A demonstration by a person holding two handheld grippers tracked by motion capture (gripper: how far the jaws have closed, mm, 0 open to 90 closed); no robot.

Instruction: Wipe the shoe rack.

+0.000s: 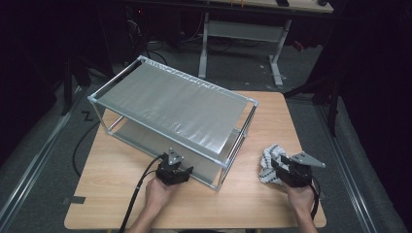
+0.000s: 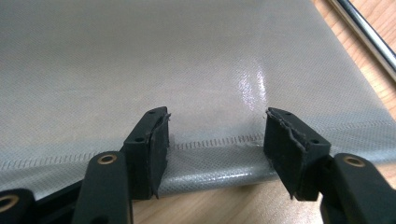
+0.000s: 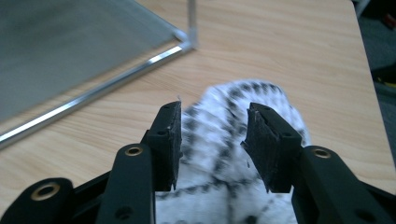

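Observation:
A metal-framed rack [image 1: 170,104] with two grey fabric shelves stands on the wooden table [image 1: 272,116]. My left gripper [image 1: 172,167] is at the rack's near side. In the left gripper view its jaws [image 2: 217,135] stand open on either side of the stitched front hem of the lower shelf [image 2: 187,70], not pressing it. A crumpled black-and-white checked cloth [image 1: 268,160] lies on the table to the right of the rack. My right gripper [image 1: 277,169] hovers just over it. In the right gripper view the cloth [image 3: 275,100] lies under and between its open jaws [image 3: 213,135].
The rack's chrome corner post and bottom rail [image 3: 93,95] run close to the left of the cloth. Bare tabletop [image 1: 121,189] lies along the near edge, and more of it shows at the far right. A cable [image 1: 138,194] trails from the left gripper. A desk frame [image 1: 277,58] stands beyond the table.

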